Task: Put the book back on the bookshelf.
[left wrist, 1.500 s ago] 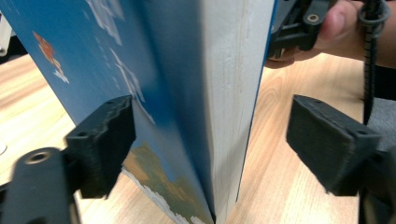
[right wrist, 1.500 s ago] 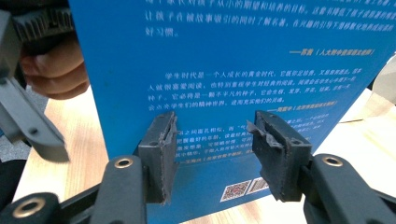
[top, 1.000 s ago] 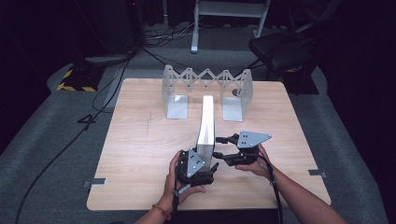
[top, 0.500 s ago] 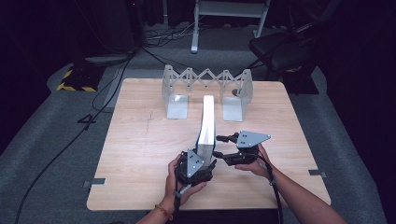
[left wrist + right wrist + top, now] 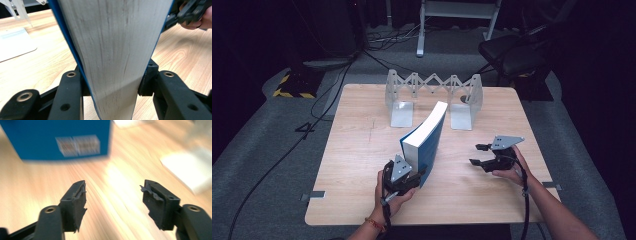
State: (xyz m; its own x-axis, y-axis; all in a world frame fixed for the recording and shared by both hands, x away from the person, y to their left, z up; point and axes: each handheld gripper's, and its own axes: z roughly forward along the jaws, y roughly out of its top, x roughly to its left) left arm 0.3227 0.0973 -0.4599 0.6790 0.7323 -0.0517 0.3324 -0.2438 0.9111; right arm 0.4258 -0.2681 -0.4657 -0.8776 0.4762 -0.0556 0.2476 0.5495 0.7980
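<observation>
The table (image 5: 362, 150) is light wood, standing on grey carpet with dark cables running off to the left. At its far edge sits a metal rack (image 5: 432, 92), an accordion bookend with a flat foot at each end, its middle zigzag stretched wide. In front of the rack, near the table's middle, the book (image 5: 427, 137) stands on its lower edge, blue covers to the sides and the pale page block facing up and toward the person; it leans and bows toward the rack, its top corner near the gap between the two feet, though whether it touches the rack cannot be told. The left gripper (image 5: 414, 175) grasps the book at its near bottom corner: in the left gripper view both black pads press on the blue covers with the pages (image 5: 115, 50) between them, the jaws having just been closing. The right gripper (image 5: 479, 155) hovers well to the right of the book, apart from it, its jaws released and empty, having just been opening; its view is blurred, showing the blue cover (image 5: 57, 137) ahead.
</observation>
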